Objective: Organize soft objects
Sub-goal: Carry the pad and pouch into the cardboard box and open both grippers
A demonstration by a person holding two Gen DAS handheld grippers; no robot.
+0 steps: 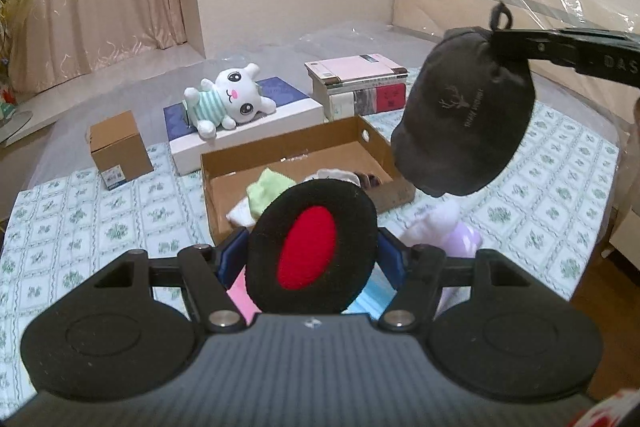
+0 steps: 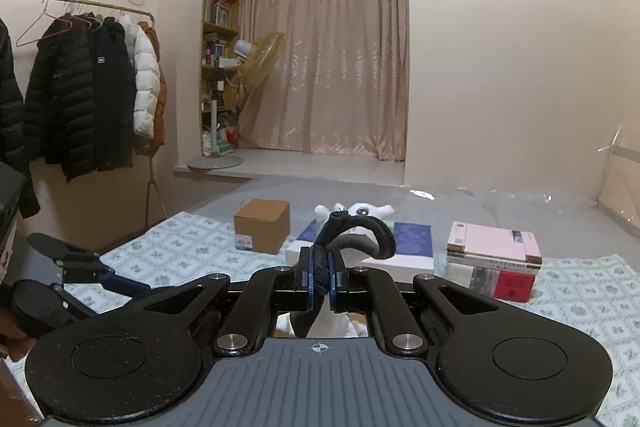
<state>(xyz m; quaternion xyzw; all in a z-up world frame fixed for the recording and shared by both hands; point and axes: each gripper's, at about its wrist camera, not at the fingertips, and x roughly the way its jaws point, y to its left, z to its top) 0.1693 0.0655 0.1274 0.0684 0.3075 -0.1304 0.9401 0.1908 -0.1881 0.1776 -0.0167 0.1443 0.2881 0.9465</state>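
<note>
We see the left gripper (image 1: pixel 312 259) clamped on a round black pad with a red oval centre (image 1: pixel 310 245), its 2 blue fingers (image 1: pixel 231 259) pressing the pad's sides, held above the near edge of the open cardboard box (image 1: pixel 288 151). The box sits on the patterned bed cover (image 1: pixel 80 211) and holds a green cloth (image 1: pixel 270 189) and pale pieces. The right gripper (image 2: pixel 320 277) is closed on the black loop strap (image 2: pixel 360 231) of a dark grey drawstring bag (image 1: pixel 466 111); the bag hangs in the air, above and right of the box. Behind the box, a white plush toy (image 1: pixel 232 99) lies on a flat blue-and-white box (image 1: pixel 248 125), with a small brown carton (image 1: pixel 118 147) to its left and a stack of books (image 1: pixel 360 83) to its right.
</note>
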